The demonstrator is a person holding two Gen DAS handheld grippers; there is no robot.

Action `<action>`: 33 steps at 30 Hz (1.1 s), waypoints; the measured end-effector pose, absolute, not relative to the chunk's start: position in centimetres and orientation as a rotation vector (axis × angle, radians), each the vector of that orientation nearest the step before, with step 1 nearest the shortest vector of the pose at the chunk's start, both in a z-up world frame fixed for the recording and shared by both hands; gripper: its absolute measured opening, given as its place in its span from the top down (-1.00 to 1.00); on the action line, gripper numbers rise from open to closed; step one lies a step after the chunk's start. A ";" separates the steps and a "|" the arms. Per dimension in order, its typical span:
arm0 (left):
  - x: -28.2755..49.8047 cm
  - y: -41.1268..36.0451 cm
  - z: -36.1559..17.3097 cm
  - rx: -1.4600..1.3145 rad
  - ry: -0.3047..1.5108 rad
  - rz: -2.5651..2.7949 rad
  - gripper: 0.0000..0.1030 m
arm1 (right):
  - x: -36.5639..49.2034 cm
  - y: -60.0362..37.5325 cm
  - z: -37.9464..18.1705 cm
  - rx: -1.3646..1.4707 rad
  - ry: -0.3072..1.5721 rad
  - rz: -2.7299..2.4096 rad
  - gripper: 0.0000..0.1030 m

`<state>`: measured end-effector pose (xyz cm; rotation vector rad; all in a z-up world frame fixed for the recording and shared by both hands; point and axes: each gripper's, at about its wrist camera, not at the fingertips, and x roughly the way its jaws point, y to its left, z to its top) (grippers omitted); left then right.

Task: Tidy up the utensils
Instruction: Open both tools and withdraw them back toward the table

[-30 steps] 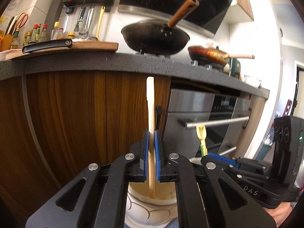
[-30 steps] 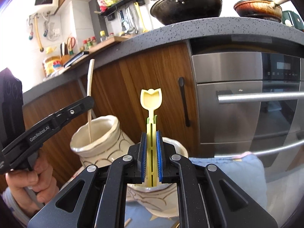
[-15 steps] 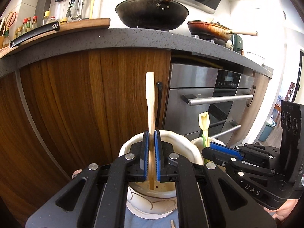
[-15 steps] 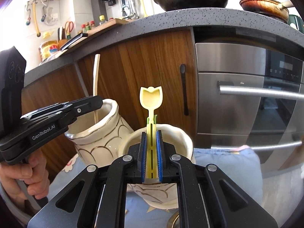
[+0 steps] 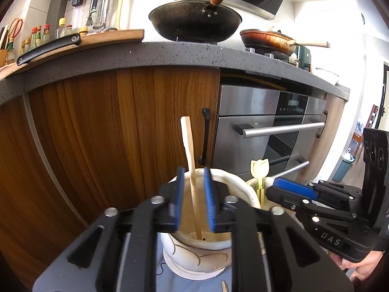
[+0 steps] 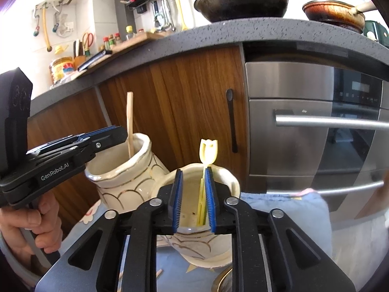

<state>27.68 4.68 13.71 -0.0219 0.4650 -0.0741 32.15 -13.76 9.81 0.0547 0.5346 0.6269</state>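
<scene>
My left gripper [image 5: 193, 177] is open over a cream ceramic jar [image 5: 233, 187]. A wooden stick [image 5: 190, 163] stands free in that jar, between the jaws. My right gripper [image 6: 193, 178] is open over a second cream jar [image 6: 226, 177]. A yellow tulip-topped utensil [image 6: 208, 150] stands in it, leaning by the right pad [image 6: 209, 189]. The left gripper [image 6: 97, 138], the wooden stick [image 6: 130, 121] and the first jar [image 6: 126, 177] also show in the right wrist view. The right gripper [image 5: 291, 188] and the tulip utensil [image 5: 260, 170] show in the left wrist view.
Both jars stand on a blue cloth [image 6: 282, 209] before wooden cabinet doors [image 5: 121, 133] and a steel oven [image 6: 316, 133]. A dark counter [image 5: 170, 53] above carries a wok [image 5: 194, 24], a frying pan [image 5: 267, 41] and a cutting board [image 5: 97, 39]. A metal rim [image 6: 223, 282] lies lower right.
Both grippers opened and let go. The wooden stick now stands free in the left jar and the tulip utensil has sunk lower into the right jar.
</scene>
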 end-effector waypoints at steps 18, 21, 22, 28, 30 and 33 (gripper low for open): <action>20.4 7.8 12.5 -0.050 0.505 -0.095 0.21 | 27.9 -18.2 10.3 0.071 0.508 0.605 0.38; 19.2 7.4 11.1 -0.021 0.551 -0.115 0.22 | 27.1 -18.9 9.1 0.066 0.549 0.596 0.38; 18.9 7.2 10.8 -0.013 0.562 -0.119 0.22 | 26.8 -19.1 8.8 0.059 0.559 0.591 0.38; 17.4 6.2 7.9 0.014 0.643 -0.144 0.22 | 25.5 -20.1 7.0 0.033 0.623 0.567 0.38; 17.2 5.8 6.7 0.019 0.685 -0.156 0.23 | 25.1 -20.4 6.2 0.021 0.657 0.553 0.38; 17.0 5.1 5.2 0.038 0.732 -0.164 0.26 | 24.7 -20.7 5.1 -0.001 0.703 0.529 0.38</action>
